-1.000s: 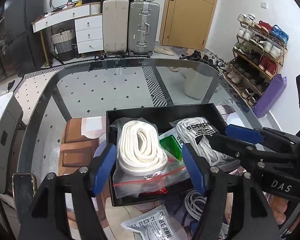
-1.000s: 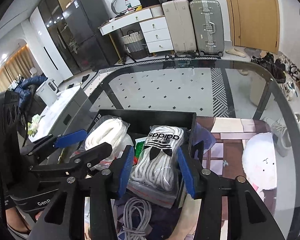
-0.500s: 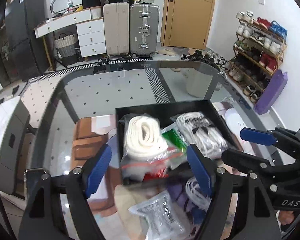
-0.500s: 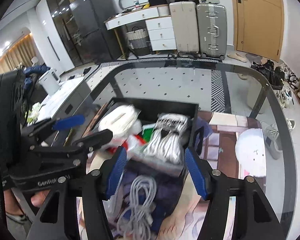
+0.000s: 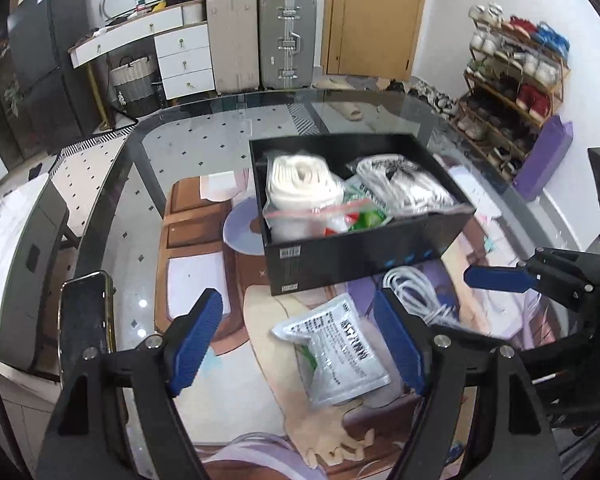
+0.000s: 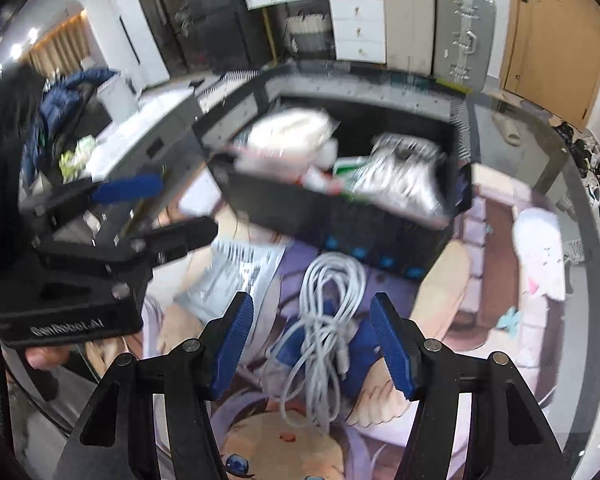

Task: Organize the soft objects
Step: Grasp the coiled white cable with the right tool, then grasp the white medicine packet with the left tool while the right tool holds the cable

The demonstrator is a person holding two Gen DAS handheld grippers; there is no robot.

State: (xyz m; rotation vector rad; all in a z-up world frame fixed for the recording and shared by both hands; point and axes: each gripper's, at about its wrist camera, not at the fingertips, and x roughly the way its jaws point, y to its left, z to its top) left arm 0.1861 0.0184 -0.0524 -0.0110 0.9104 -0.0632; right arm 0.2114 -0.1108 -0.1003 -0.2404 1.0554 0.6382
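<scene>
We are holding the left hand-held gripper (image 5: 296,340) released above a white packet (image 5: 336,354); the right hand-held gripper (image 6: 312,344), released after widening, is straddling a white cable (image 6: 324,320) near the surface's front edge.

Black box (image 5: 364,256), seemingly bagged laces (image 5: 300,182)

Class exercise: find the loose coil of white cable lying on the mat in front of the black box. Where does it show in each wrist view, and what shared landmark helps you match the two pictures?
Left wrist view: the white cable coil lies at right of centre, partly hidden behind the left gripper's right finger.
Right wrist view: it lies at lower centre, running toward the right gripper.
Shared landmark: the black box, just behind the coil in both.
</scene>
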